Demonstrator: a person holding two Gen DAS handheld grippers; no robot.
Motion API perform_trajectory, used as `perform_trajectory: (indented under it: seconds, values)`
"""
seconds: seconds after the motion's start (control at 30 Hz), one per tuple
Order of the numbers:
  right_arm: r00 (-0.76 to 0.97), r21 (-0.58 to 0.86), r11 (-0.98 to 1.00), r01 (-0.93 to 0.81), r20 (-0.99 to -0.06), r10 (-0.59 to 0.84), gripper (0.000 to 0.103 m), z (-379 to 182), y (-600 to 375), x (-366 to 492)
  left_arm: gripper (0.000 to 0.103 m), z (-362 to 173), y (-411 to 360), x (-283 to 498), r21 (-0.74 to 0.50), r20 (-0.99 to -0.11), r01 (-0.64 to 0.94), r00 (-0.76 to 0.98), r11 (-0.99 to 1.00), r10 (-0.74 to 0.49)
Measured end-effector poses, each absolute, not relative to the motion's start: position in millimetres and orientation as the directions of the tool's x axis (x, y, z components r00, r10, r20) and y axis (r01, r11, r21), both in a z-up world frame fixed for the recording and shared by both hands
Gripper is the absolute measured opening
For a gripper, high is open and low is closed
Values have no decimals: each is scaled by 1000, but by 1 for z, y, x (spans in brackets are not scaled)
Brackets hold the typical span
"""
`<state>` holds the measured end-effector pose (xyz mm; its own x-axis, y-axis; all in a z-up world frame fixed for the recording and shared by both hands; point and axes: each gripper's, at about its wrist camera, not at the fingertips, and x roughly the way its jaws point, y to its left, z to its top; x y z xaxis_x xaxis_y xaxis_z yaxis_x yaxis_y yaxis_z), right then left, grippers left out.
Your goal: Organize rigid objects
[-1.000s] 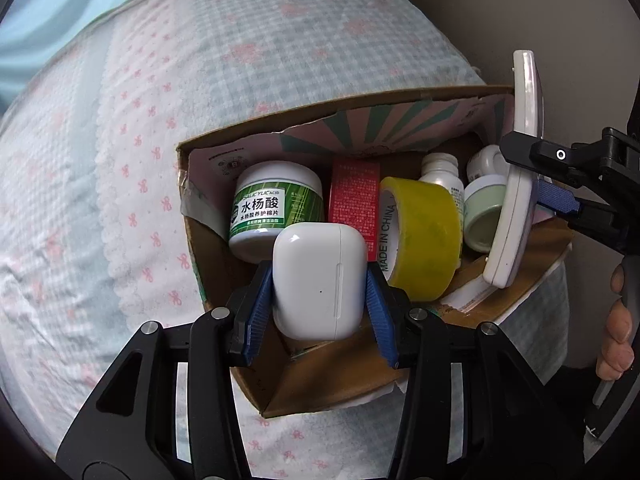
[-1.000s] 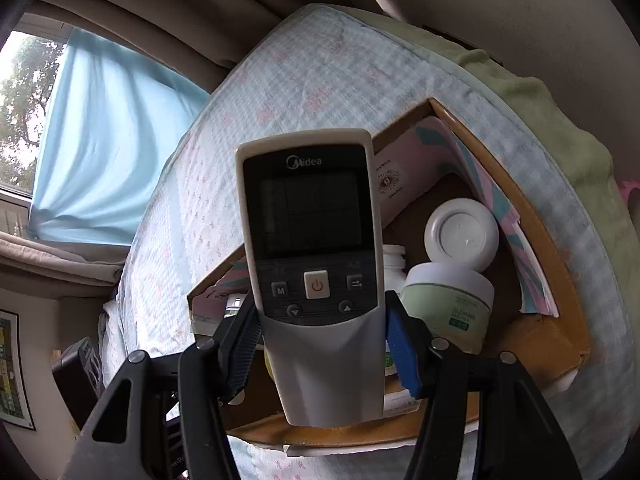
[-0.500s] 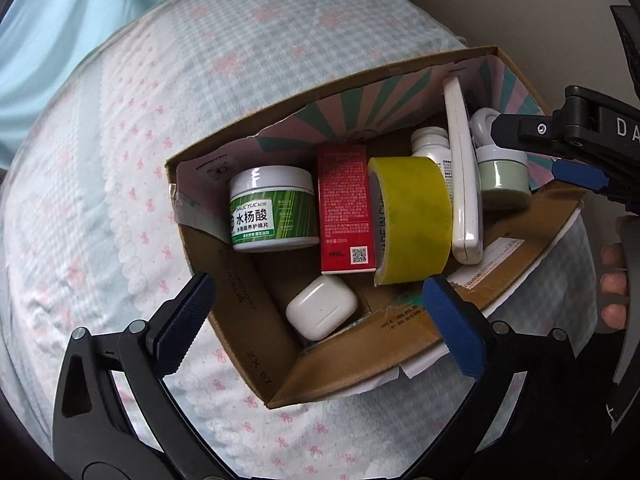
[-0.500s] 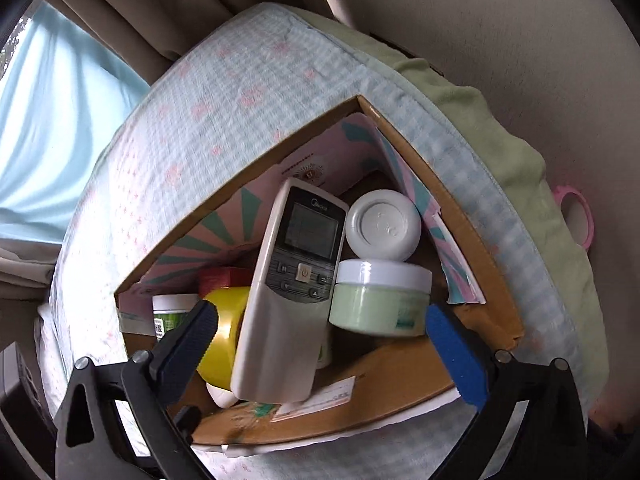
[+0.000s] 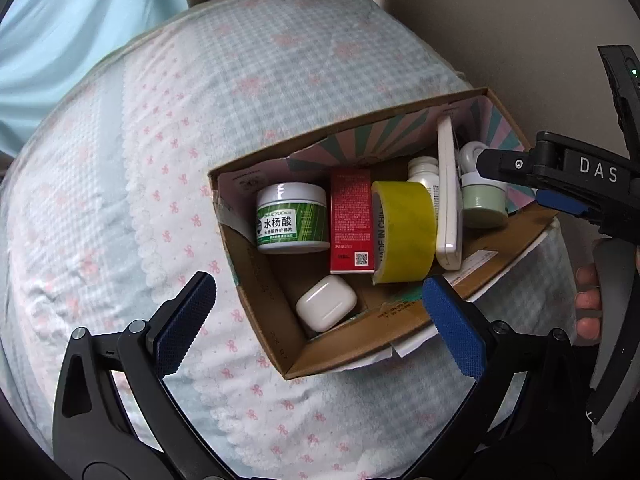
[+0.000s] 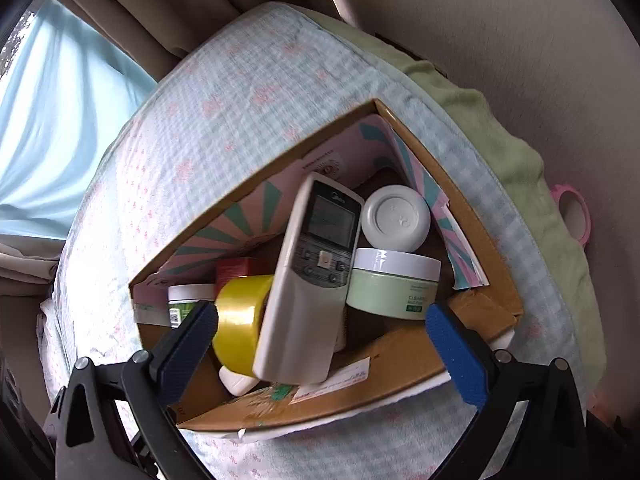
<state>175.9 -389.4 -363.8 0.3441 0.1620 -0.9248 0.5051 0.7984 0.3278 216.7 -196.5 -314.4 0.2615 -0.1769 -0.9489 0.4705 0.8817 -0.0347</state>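
A cardboard box sits on the bed. In it lie a white earbud case, a white remote, a yellow tape roll, a red carton, a green-labelled jar, a pale green jar and a white round lid. My left gripper is open and empty above the box's near edge. My right gripper is open and empty over the box's near side; it also shows in the left wrist view.
The bed has a light blue checked cover with pink bows. A beige wall is close behind the box. A green blanket lies along the wall side, with a pink ring beyond. Curtains hang at the left.
Both grippers have opened and pulled back up. The earbud case left the left gripper and the remote left the right gripper; both now lie in the box.
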Motion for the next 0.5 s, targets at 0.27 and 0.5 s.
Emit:
perform_trajectory:
  seconds: [0.27,0.5]
  values:
    - [417,319,850,419,-899,132,103,-291,-354,161,103,-240,-165,198,-32,-910,479,350,877,-224]
    - [497,279,917,286,-861,107,103,-202,-301,146,103,-149,-102,177,-57,-845,397,469,916,-256]
